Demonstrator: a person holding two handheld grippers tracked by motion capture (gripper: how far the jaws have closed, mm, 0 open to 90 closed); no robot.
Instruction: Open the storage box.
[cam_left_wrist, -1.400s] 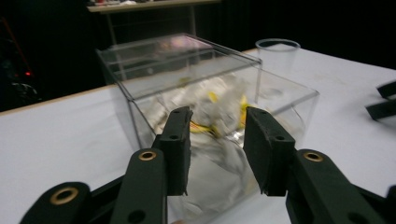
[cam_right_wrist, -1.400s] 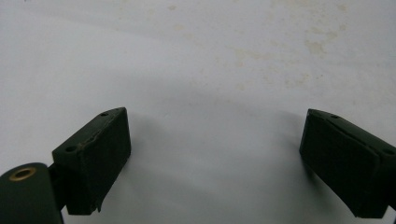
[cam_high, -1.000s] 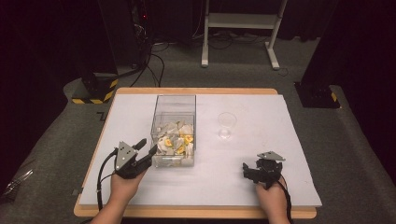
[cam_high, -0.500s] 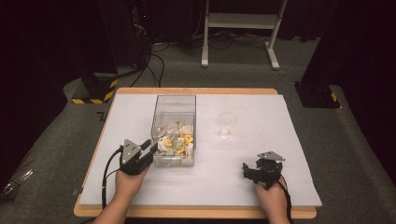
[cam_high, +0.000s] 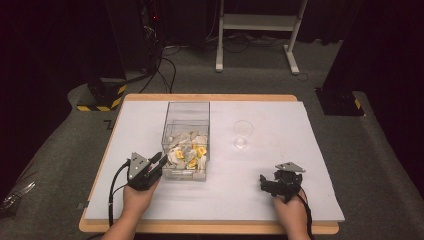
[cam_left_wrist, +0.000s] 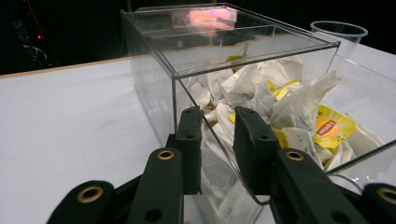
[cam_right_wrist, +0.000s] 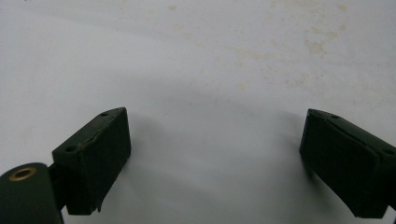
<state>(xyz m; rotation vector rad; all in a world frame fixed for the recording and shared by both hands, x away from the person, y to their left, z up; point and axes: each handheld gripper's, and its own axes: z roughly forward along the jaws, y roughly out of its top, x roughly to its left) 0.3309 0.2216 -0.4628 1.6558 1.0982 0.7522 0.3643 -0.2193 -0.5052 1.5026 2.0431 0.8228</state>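
A clear plastic box (cam_high: 187, 112) stands mid-table, holding several white and yellow tea bags (cam_high: 188, 150). My left gripper (cam_high: 161, 158) is at the box's near left corner. In the left gripper view its jaws sit narrowly apart astride the box's front wall (cam_left_wrist: 154, 88), one outside and one over the tea bags (cam_left_wrist: 299, 107), with a gap showing beside the thin wall. My right gripper (cam_high: 263, 181) rests low over the white tabletop at the near right. Its fingers (cam_right_wrist: 95, 154) are spread wide with nothing between them.
An empty clear plastic cup (cam_high: 242, 132) stands right of the box and shows behind it as the cup (cam_left_wrist: 338, 32) in the left gripper view. The white sheet (cam_high: 300, 150) covers a wooden table. Dark stands and cables lie on the floor beyond the table.
My left gripper has moved right to the box's corner and its jaws have narrowed around the front wall. The right gripper has stayed put.
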